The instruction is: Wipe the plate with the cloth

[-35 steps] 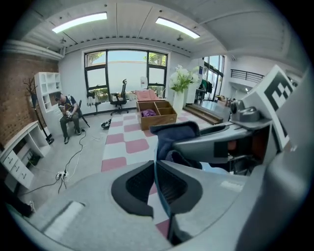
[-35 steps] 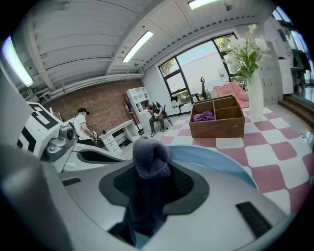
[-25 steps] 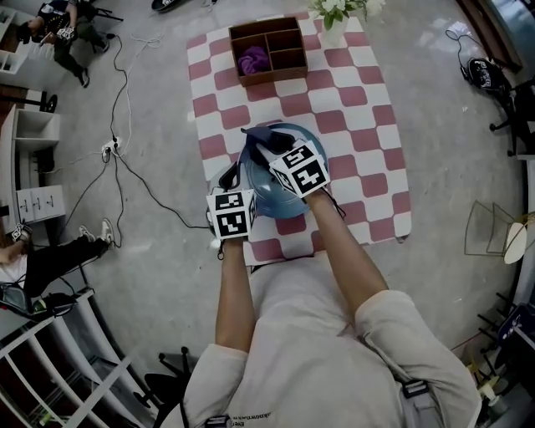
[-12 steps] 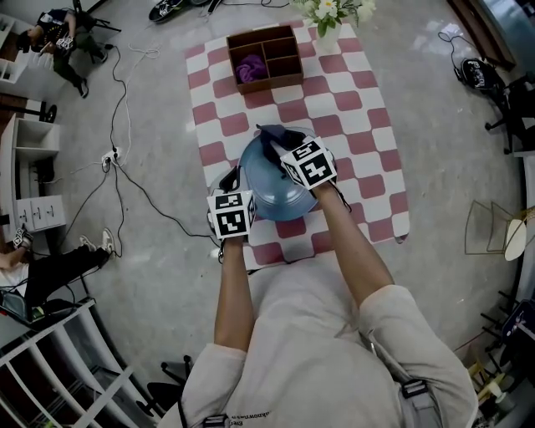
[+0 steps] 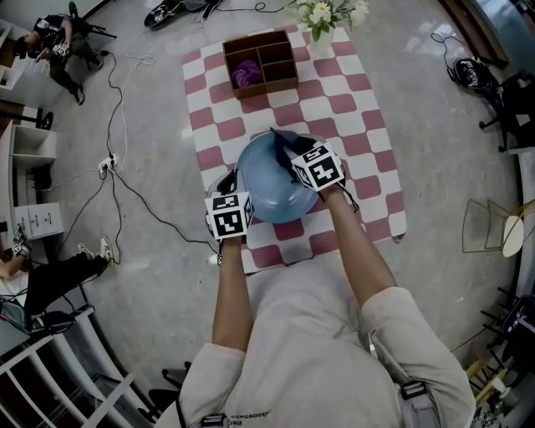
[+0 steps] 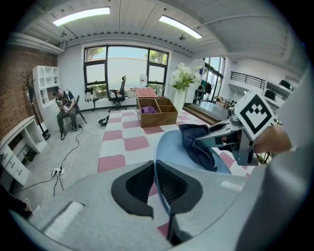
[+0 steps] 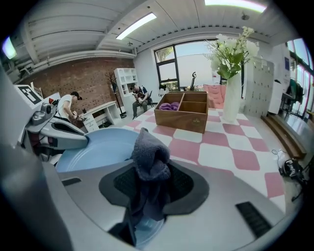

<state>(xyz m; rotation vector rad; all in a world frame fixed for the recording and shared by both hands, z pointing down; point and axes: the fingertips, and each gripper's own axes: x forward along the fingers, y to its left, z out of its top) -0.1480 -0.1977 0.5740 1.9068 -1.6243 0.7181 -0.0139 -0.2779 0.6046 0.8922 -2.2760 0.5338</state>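
A light blue plate (image 5: 269, 177) is held up over the checked cloth, tilted. My left gripper (image 5: 236, 185) is shut on its left rim; in the left gripper view the thin plate edge (image 6: 158, 182) runs between the dark pads. My right gripper (image 5: 294, 157) is shut on a dark navy cloth (image 5: 282, 144) and rests it against the plate's upper right part. In the right gripper view the bunched cloth (image 7: 149, 162) sticks up between the jaws, with the plate (image 7: 95, 147) to the left. The cloth (image 6: 198, 144) lies over the plate's face in the left gripper view.
A pink and white checked mat (image 5: 359, 109) covers the low table. A brown wooden box (image 5: 261, 63) with purple stuff inside stands at its far end, beside a vase of white flowers (image 5: 322, 18). Cables (image 5: 125, 159) trail over the floor at left. A person sits far left (image 5: 58, 46).
My right gripper with the cloth has slid to the right and a little up across the plate. The plate and the left gripper stay about where they were.
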